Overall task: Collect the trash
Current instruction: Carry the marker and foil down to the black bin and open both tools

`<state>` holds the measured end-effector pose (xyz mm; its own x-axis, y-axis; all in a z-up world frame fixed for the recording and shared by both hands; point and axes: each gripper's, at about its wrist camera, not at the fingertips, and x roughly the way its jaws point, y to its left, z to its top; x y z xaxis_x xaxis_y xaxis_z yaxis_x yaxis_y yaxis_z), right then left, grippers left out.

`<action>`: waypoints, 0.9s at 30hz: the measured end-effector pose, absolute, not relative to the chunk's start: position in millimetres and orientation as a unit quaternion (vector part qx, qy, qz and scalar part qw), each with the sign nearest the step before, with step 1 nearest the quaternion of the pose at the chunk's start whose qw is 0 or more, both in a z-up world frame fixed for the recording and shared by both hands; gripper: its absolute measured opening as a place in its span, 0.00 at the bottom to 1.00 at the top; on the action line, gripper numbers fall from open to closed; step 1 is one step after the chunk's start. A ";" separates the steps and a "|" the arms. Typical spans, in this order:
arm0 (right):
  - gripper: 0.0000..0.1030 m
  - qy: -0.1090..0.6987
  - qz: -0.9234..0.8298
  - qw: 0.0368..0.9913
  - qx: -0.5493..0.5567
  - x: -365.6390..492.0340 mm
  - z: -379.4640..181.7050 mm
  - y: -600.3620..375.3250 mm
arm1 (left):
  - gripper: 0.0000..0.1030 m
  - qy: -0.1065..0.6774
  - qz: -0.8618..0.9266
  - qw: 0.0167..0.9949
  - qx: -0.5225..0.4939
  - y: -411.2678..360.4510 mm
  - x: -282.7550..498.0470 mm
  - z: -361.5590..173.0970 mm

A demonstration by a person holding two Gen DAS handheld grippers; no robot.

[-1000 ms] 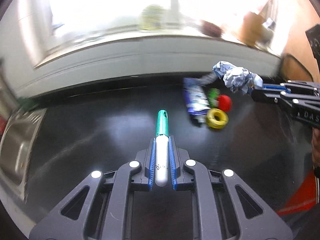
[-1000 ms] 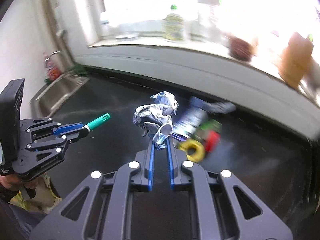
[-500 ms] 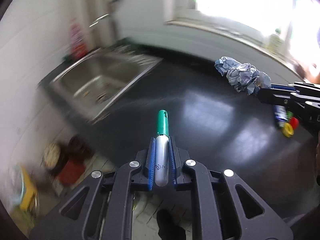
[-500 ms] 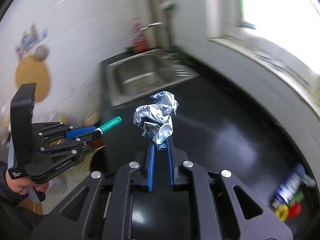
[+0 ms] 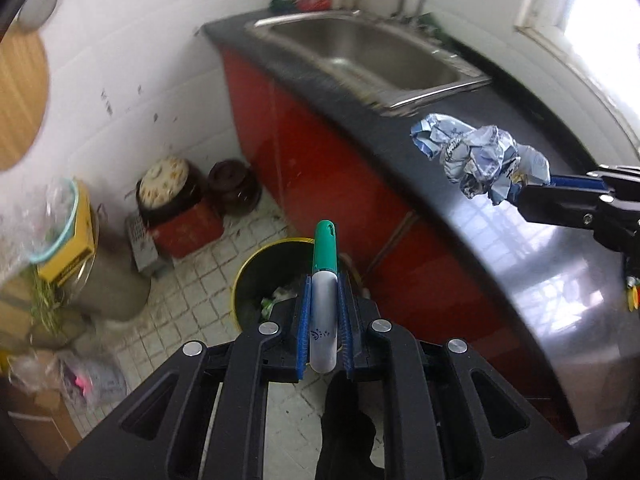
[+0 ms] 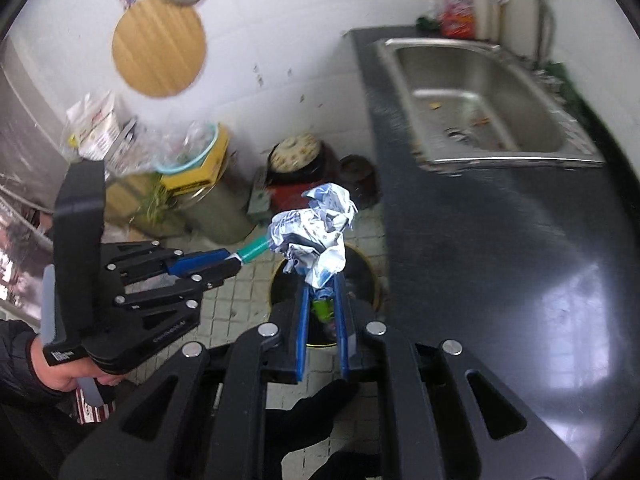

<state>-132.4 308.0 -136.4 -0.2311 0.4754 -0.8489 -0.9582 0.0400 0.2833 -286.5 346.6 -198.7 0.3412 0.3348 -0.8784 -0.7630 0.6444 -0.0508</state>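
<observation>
My left gripper (image 5: 325,284) is shut on a silver marker with a green cap (image 5: 324,304) and holds it above a yellow-rimmed trash bin (image 5: 256,264) on the tiled floor. My right gripper (image 6: 321,284) is shut on a crumpled foil wrapper (image 6: 316,236) and holds it over the same bin (image 6: 368,276). In the left wrist view the wrapper (image 5: 476,160) and right gripper (image 5: 520,194) hang over the counter edge at the right. In the right wrist view the left gripper (image 6: 236,262) is at the left, the marker's cap (image 6: 254,250) touching or just behind the wrapper.
A black counter (image 5: 540,240) on red cabinets (image 5: 320,152) runs along the right, with a steel sink (image 5: 372,56) at its far end. Pots, a red box (image 5: 184,228) and a bucket with a yellow box (image 5: 80,248) stand on the floor by the white wall.
Both grippers swung left from the counter to the floor side, carrying the marker and the wrapper. The trash bin has come into view below them.
</observation>
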 end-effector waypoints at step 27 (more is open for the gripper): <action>0.69 0.488 0.620 0.526 -0.317 -167.4 -200.9 390.7 | 0.80 0.458 0.346 0.765 -0.294 408.2 -316.7 -264.3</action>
